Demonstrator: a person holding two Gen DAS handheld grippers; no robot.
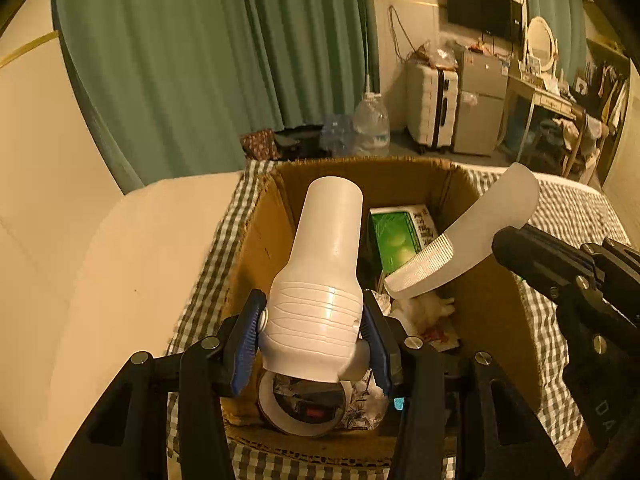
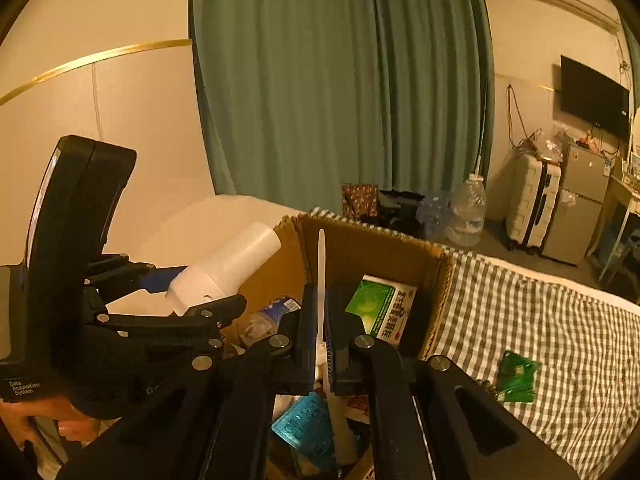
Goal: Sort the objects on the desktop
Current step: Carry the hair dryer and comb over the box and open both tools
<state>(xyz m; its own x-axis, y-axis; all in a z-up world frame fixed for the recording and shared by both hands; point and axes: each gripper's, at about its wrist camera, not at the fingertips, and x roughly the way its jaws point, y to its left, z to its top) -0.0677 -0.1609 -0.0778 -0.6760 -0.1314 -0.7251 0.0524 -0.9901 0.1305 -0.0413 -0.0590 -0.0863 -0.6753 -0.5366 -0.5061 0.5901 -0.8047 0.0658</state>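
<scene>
Centrally, a white hair dryer [image 1: 320, 280] is clamped at its ribbed body between the pads of the left gripper [image 1: 314, 336], nozzle toward 12 o'clock, above the open cardboard box [image 1: 492, 300]. At 2 o'clock, a white comb [image 1: 472, 236] is gripped by the right gripper [image 2: 322, 336], over the box's green carton [image 1: 400, 236].

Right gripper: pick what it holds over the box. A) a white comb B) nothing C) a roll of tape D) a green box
A: the right gripper is shut on the thin white comb, seen edge-on between its jaws and held above the open cardboard box, while the left gripper clamps a white bottle.
</scene>
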